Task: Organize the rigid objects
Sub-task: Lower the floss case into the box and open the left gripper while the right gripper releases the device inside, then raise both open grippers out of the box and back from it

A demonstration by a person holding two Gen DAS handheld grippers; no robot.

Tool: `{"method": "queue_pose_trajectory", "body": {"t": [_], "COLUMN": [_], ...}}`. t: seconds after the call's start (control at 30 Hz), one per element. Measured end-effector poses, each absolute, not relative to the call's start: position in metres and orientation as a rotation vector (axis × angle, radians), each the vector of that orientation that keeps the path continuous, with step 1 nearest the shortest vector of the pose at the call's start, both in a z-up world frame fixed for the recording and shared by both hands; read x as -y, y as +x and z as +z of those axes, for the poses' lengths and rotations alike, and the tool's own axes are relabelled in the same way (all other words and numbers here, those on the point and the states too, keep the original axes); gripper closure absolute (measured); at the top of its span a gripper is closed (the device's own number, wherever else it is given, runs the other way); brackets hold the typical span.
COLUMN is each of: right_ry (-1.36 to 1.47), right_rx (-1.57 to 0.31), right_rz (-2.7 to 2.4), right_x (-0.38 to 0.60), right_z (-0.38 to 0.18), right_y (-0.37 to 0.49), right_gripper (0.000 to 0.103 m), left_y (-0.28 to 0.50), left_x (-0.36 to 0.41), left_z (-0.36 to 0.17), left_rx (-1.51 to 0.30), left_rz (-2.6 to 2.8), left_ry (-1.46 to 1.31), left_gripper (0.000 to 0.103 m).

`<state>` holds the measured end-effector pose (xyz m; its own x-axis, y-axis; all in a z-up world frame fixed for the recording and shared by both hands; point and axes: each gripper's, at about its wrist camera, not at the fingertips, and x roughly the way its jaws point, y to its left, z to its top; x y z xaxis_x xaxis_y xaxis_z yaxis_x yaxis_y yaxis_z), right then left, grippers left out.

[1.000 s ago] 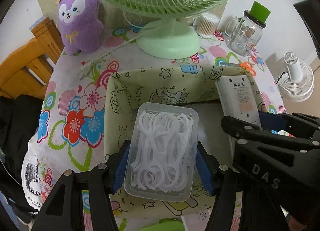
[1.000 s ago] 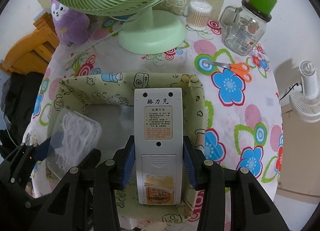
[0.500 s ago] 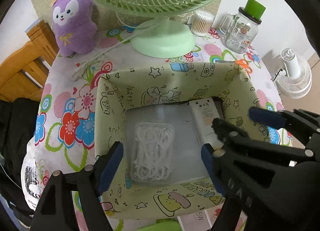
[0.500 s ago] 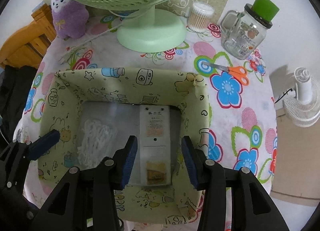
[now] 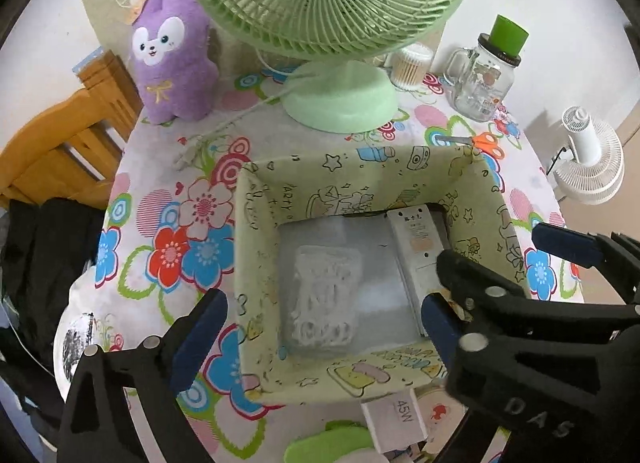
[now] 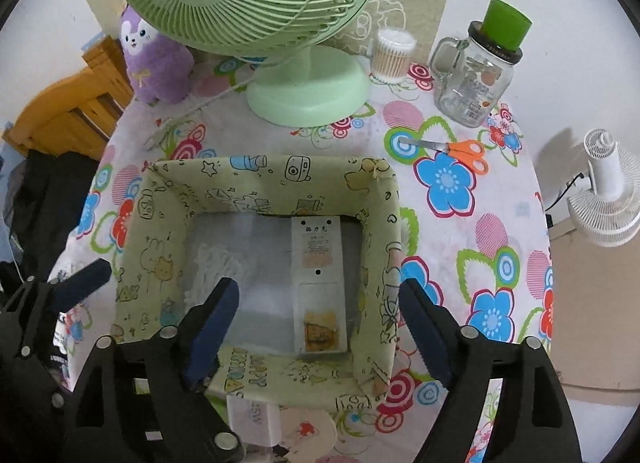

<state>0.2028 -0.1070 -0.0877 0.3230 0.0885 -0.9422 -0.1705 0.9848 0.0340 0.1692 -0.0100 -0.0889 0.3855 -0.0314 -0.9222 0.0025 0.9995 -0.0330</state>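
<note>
Left wrist view: the left gripper is spread wide and empty above the fabric bin; the clear box of floss picks lies on the bin floor between its fingers.

Right wrist view: the right gripper is likewise spread and empty, the white remote lying in the bin just ahead.

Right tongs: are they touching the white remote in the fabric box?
Apart. Right wrist view shows the right tongs open wide above the white remote, which lies in the fabric box, pads clear of its sides.
</note>
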Motion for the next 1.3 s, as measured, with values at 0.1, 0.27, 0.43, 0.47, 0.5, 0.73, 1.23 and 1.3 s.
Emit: {"method": "queue_pose_trajectory", "body": {"t": [0.1,0.27,0.43,0.47,0.5,0.73,1.23,1.3], "right_ry": [-0.052,-0.033,-0.01,-0.008,-0.005,-0.008,0.006,0.007], "right_rx": [-1.225,-1.197,-1.177,-1.174,-1.169,-1.133,-1.041,-1.032], "right_rz": [0.171,0.191,0.191,0.192,0.193,0.206,0.193,0.183], "right_x": [0.111,0.116,0.122,0.123,0.124,0.129,0.14,0.143], "right_z": [-0.084,-0.075,-0.066,-0.064,-0.062,-0.048,-0.017,-0.014], "right_y": [0.198,0.189,0.183,0.181,0.179,0.165,0.128,0.123], "right_gripper": [0.016,0.016,0.015,0.015,0.015,0.015,0.015,0.015], "left_y": [0.165,0.156,0.149,0.147,0.145,0.13,0.101,0.097], "left_x": [0.006,0.003,0.002,0.003,0.003,0.008,0.019,0.021], "left_z": [-0.086,-0.076,-0.064,-0.063,-0.061,-0.047,-0.024,-0.022], "left_rx": [-1.176,-1.157,-1.133,-1.128,-1.125,-1.098,-1.058,-1.057], "left_rz": [-0.013,-0.023,-0.008,-0.009,-0.009,-0.01,0.023,0.019], "left_ry": [-0.036,-0.039,-0.036,-0.035,-0.033,-0.032,0.003,0.005], "left_gripper": [0.003,0.003,0.003,0.003,0.003,0.003,0.005,0.005]}}
